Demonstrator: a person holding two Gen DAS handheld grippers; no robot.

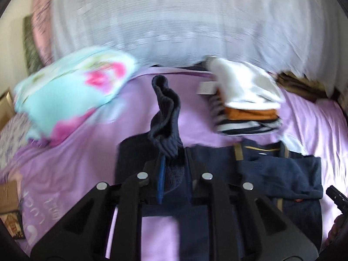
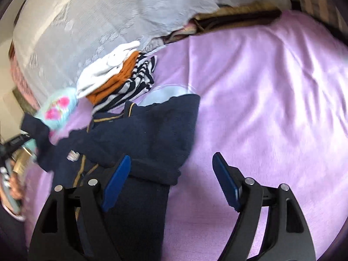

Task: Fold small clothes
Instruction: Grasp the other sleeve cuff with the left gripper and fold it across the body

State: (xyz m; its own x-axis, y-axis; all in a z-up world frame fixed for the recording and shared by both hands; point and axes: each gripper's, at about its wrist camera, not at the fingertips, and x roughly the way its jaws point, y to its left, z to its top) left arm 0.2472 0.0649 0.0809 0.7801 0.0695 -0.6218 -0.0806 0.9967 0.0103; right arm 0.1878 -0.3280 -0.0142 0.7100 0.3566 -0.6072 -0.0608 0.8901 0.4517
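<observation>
One navy sleeve (image 1: 166,117) pinched in left hand-held gripper (image 1: 171,163), rising beyond it.

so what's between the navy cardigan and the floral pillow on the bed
Only bare purple bedsheet lies between the navy cardigan and the floral pillow, as the left wrist view shows.

Your work surface was a bed covered with a lilac sheet (image 2: 261,100). On it you had a navy jacket (image 2: 139,139) spread flat near the front, a stack of folded clothes (image 1: 245,106) behind it, white on top, then orange, then striped, and a turquoise floral pillow (image 1: 71,91) at the left.
</observation>
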